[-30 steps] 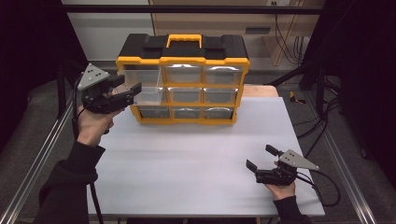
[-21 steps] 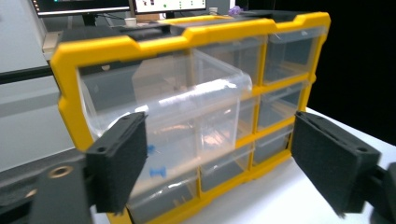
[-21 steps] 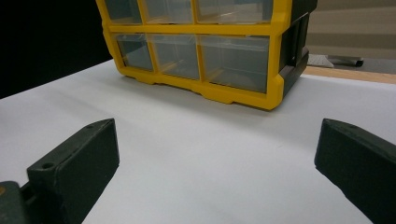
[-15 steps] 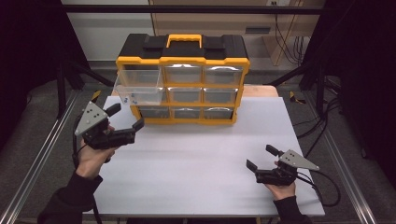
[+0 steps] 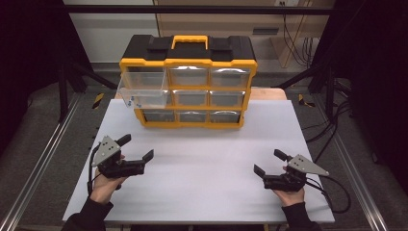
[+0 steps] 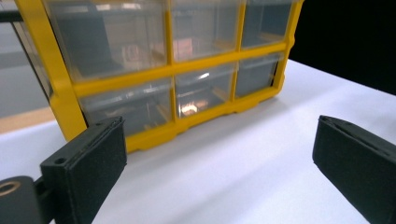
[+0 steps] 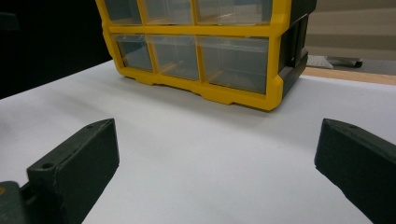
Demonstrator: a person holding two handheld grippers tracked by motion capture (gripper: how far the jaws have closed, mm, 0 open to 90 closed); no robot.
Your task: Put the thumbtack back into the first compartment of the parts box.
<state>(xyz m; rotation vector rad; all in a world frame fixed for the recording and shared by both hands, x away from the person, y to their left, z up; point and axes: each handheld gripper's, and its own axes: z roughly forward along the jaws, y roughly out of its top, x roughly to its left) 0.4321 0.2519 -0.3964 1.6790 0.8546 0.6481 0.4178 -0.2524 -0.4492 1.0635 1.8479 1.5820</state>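
Organiser point(image 5: 187, 82) at the bench's point(image 5: 202, 159) far edge; its open drawer point(image 5: 143, 91) (thin plastic, light) wants a front-lip grip; left gripper point(image 5: 136, 148) and right gripper point(image 5: 268, 162) gape empty.

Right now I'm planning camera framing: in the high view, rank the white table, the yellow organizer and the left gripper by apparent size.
1. White table, largest.
2. Yellow organizer.
3. Left gripper, smallest, jaws spread.

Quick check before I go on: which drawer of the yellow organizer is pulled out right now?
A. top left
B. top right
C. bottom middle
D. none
A: in the high view the top-left drawer juts forward from the organizer, while the others sit flush.
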